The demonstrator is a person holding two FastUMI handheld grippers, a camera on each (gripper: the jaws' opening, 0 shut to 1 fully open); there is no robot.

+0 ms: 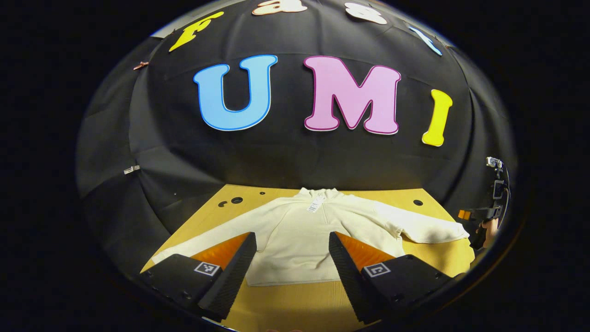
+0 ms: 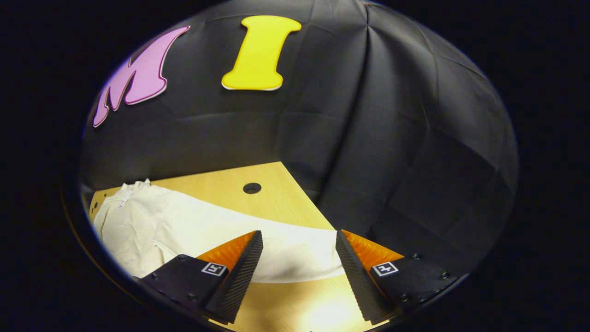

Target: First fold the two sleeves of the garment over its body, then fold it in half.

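Garment [image 1: 299,235], cream, lies flat on the wooden tabletop [image 1: 295,299], sleeves spread toward 3 and 9 o'clock. The left hand-held gripper [image 1: 292,258] hovers at its hem, fingers apart. The right hand-held gripper [image 2: 298,258], fingers likewise apart, straddles one sleeve's [image 2: 295,251] cuff end.

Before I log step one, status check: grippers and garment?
Left gripper open, right gripper open, both empty. Garment flat on table, sleeves unfolded. Nothing in the way.

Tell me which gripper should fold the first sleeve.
Right, probably: the right gripper is open with a sleeve's cuff end lying between its fingers, while the left gripper faces the garment body's hem.
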